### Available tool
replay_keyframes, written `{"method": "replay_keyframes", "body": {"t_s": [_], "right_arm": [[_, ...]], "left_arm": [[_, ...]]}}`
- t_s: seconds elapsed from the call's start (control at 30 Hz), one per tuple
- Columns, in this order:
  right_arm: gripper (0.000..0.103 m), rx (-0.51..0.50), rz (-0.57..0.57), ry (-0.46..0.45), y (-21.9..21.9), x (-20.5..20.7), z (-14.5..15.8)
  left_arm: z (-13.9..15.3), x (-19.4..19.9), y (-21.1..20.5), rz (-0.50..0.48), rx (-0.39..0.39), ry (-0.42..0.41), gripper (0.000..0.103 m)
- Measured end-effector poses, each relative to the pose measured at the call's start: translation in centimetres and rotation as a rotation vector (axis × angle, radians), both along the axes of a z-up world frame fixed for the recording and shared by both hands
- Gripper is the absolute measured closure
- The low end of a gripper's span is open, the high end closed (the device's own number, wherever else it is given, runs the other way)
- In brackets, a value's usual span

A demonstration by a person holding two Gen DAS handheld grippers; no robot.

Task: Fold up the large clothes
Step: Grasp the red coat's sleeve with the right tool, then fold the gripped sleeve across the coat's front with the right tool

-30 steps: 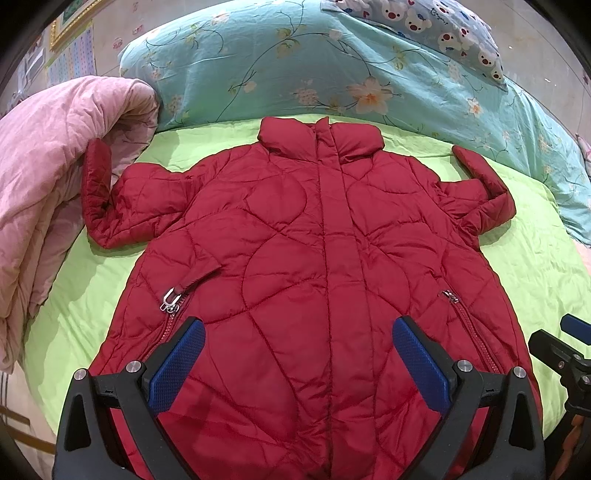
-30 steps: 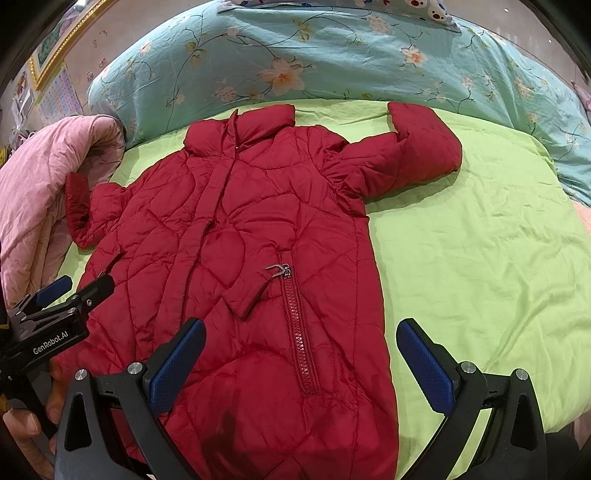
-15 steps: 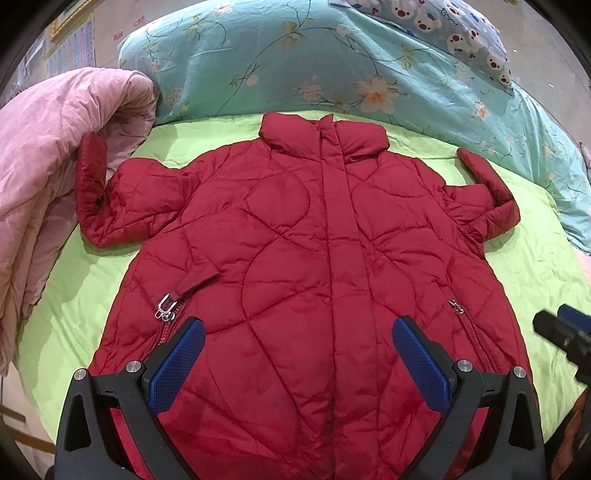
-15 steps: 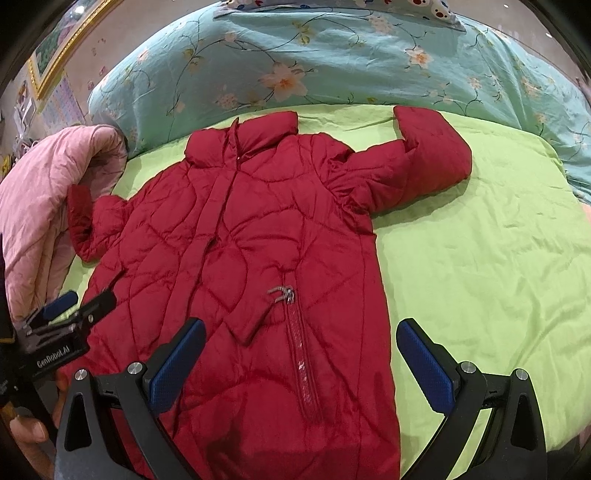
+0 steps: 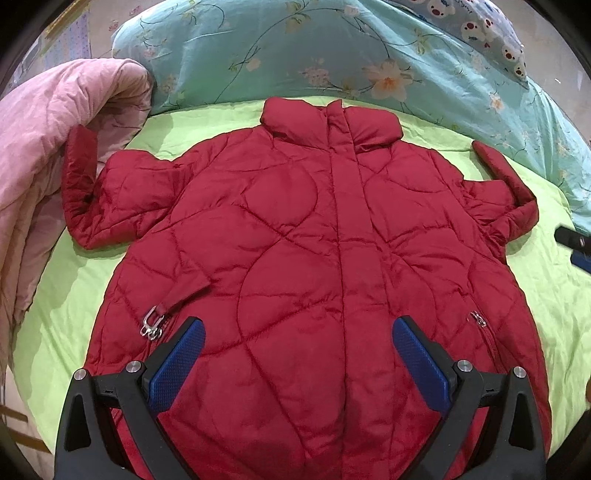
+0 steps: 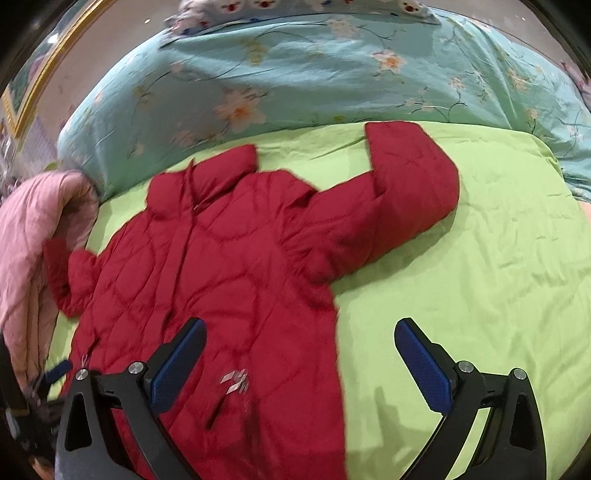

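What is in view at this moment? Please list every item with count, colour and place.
jacket: one, red quilted, spread flat, front up, on the sheet
sheet: one, lime green, covering the bed
duvet: one, teal floral, bunched beyond the collar
bear-print pillow: one, pale, far edge
pink quilt: one, heaped by one sleeve
left tongs: black, blue pads, open over the hem
right tongs: same colours, open over the jacket's side edge

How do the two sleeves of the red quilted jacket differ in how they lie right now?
The jacket's left-hand sleeve bends upward with its cuff resting against the pink quilted blanket; the right-hand sleeve lies wholly on the lime green sheet, touching no other bedding. In the right wrist view the right-hand sleeve shows broad and flat, the left-hand one bunched. Both bend at the elbow, cuffs pointing toward the teal floral duvet, neither folded in.
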State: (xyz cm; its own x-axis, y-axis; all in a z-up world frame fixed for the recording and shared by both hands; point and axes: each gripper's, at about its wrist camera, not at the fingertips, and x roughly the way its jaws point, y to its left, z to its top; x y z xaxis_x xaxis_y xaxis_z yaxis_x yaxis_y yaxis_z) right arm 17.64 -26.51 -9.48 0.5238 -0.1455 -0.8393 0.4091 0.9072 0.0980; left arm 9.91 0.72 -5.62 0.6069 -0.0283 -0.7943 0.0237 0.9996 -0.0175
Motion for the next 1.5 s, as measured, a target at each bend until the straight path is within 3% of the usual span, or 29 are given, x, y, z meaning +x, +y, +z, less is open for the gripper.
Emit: {"method": "replay_keyframes", "body": {"t_s": [0.13,0.33,0.57,0.87,0.9,1.0,1.03,1.07,1.13,1.27,1.5], "right_arm": [[0.018,0.006,-0.048,0.005,-3.7,2.4,-0.5],[0.027,0.023,-0.137,0.018,-10.2,6.5,-1.5],[0.026,-0.009,-0.177,0.061,-15.3,12.7,-2.6],[0.028,-0.103,-0.204,0.234,-18.0,18.8,-7.1],[0.030,-0.133,-0.203,0.263,-18.2,19.1,-7.7],[0.053,-0.189,-0.214,0.294,-18.7,19.2,-8.6],[0.074,-0.183,-0.219,0.289,-19.0,18.9,-8.7],[0.083,-0.178,-0.223,0.282,-19.2,18.6,-8.6],[0.091,-0.163,-0.226,0.251,-19.2,17.9,-8.1],[0.095,-0.140,-0.180,0.163,-17.5,16.9,-5.9],[0.096,0.022,-0.020,0.013,-11.6,16.5,-2.3]], "left_arm": [[-0.4,1.4,0.0,-0.004,-0.003,0.003,0.001],[-1.2,3.6,0.3,-0.006,-0.008,0.012,0.001],[-2.3,6.3,0.0,-0.005,-0.016,0.029,0.001],[-3.9,9.0,-0.9,-0.018,-0.018,0.049,0.001],[-4.1,9.2,-1.0,-0.019,-0.016,0.052,0.001],[-4.4,9.6,-1.2,-0.021,-0.012,0.055,0.001],[-4.5,9.6,-1.2,-0.021,-0.012,0.057,0.001],[-4.6,9.7,-1.3,-0.022,-0.011,0.058,0.001],[-4.7,9.7,-1.4,-0.024,-0.012,0.059,0.001],[-4.7,9.6,-1.6,-0.031,-0.018,0.055,0.001],[-3.6,8.5,-1.0,-0.042,-0.053,0.030,0.001]]}}
